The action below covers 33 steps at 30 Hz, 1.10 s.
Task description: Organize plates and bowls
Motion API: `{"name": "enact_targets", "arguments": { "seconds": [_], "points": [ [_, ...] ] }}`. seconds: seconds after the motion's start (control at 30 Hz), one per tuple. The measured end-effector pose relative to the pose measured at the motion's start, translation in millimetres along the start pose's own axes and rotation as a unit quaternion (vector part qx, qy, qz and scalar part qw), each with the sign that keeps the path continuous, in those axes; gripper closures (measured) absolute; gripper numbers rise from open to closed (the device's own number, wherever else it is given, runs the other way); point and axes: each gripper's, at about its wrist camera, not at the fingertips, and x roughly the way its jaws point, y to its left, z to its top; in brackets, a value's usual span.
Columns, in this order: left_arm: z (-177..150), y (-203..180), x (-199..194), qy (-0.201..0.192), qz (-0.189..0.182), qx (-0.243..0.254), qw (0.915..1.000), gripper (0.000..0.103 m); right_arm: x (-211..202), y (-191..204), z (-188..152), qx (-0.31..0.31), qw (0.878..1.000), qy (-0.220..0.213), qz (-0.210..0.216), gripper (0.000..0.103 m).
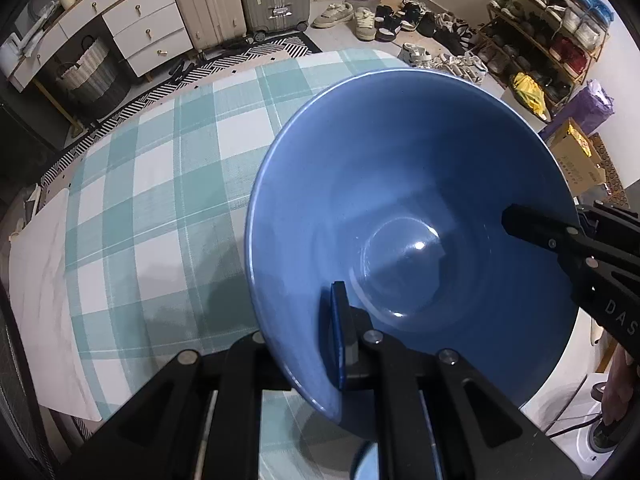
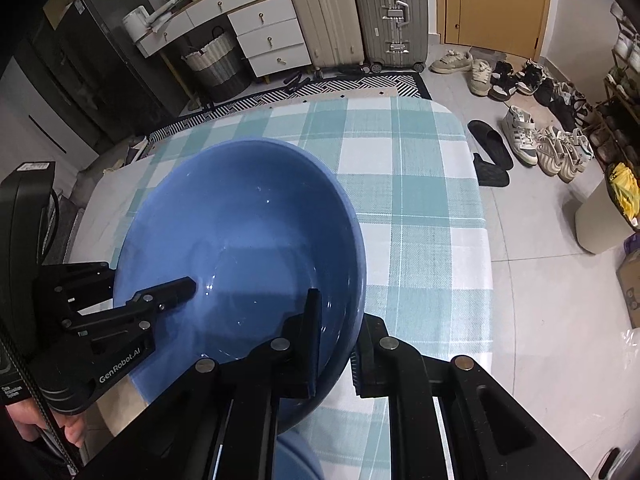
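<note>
Bowl rim pinched by both grippers; "GenRobot.AI" legible.

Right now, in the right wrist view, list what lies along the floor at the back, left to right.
Woven basket → white drawers → cream suitcase → grey suitcase → wooden door.

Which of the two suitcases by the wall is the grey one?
The ribbed grey suitcase with metal latches, nearest the wooden door; the cream suitcase stands beside the drawers.

Checked tablecloth, 2 suitcases, white drawers, scattered shoes.
</note>
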Motion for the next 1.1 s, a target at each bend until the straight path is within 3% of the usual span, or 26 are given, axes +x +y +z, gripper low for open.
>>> {"name": "enact_targets", "arguments": {
  "seconds": [0.6, 1.1],
  "points": [
    [-49, -24, -74, -0.010, -0.001, 0.015, 0.9998, 0.092, -95, 32, -43, -0.007, 1.000, 0.002, -0.011, 0.091],
    [-132, -44, -71, 0.002, 0.000, 0.019, 0.9998, 0.091, -104, 44, -132, -0.003, 1.000, 0.019, 0.007, 0.091]
  ]
}}
